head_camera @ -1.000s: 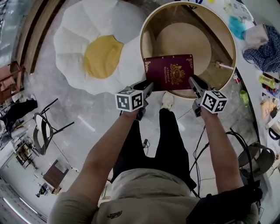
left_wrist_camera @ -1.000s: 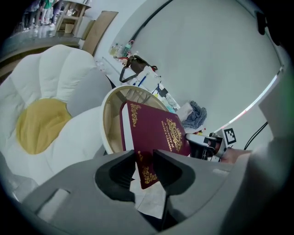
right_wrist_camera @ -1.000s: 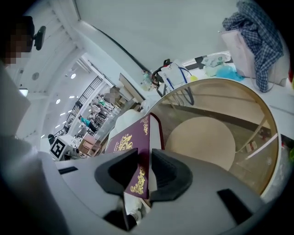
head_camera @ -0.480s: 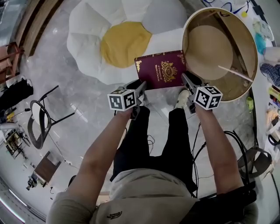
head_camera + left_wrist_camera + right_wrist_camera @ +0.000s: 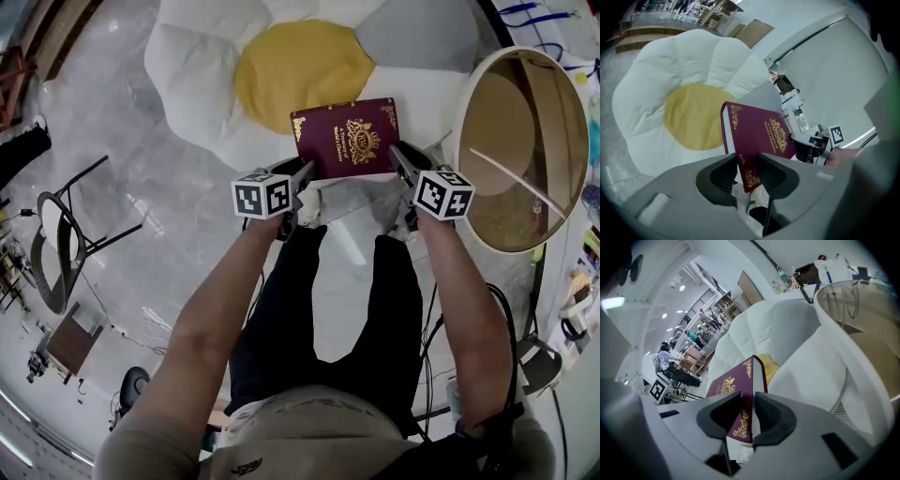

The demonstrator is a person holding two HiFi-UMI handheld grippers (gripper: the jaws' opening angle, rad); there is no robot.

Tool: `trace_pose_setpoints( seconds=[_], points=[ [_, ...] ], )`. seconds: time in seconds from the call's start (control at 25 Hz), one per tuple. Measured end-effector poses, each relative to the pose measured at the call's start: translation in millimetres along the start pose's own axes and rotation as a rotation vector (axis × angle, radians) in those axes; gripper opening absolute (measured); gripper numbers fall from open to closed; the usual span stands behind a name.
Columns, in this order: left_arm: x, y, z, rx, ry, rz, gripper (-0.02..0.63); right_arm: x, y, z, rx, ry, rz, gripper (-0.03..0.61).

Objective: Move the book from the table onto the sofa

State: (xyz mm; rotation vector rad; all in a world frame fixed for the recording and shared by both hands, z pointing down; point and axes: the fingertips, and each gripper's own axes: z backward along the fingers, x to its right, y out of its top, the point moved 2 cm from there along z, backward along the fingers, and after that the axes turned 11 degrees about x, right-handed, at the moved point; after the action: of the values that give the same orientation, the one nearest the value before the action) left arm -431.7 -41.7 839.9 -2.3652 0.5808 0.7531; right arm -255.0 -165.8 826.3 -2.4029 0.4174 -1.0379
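A maroon book point(image 5: 345, 139) with gold print on its cover hangs level in the air, over the near edge of the sofa point(image 5: 216, 56), a white flower-shaped cushion with a yellow centre point(image 5: 291, 66). My left gripper point(image 5: 307, 178) is shut on the book's near left corner point(image 5: 749, 173). My right gripper point(image 5: 401, 161) is shut on its near right corner point(image 5: 742, 423). In the left gripper view the book point(image 5: 757, 138) stands before the yellow centre point(image 5: 691, 117); the right gripper point(image 5: 811, 145) shows beyond it. The round table point(image 5: 548, 239) lies to the right.
The round wooden table has a high white rim point(image 5: 853, 348) close to the sofa's right side. A dark chair point(image 5: 66, 244) stands on the grey floor at the left. Cables point(image 5: 511, 319) trail on the floor by the person's legs. Clutter lines the right edge.
Both grippers have carried the book leftward, away from over the round table and onto the sofa's near edge. The grip on both corners is unchanged.
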Motion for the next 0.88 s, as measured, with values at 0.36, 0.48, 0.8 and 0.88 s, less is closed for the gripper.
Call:
trace_pose_setpoints(
  seconds=[0.36, 0.48, 0.8, 0.88],
  points=[
    [-77, -26, -74, -0.002, -0.016, 0.039, 0.121, 51, -43, -74, -0.109, -0.012, 0.072, 0.103],
    [-86, -37, -91, -0.01, -0.02, 0.057, 0.121, 62, -50, -82, -0.134, -0.016, 0.101, 0.103],
    [-101, -51, -104, -0.036, -0.009, 0.084, 0.121, 64, -58, -92, -0.129, -0.028, 0.112, 0.117],
    [-104, -50, -104, -0.038, 0.017, 0.094, 0.123, 64, -56, -92, -0.122, -0.056, 0.137, 0.121]
  ],
)
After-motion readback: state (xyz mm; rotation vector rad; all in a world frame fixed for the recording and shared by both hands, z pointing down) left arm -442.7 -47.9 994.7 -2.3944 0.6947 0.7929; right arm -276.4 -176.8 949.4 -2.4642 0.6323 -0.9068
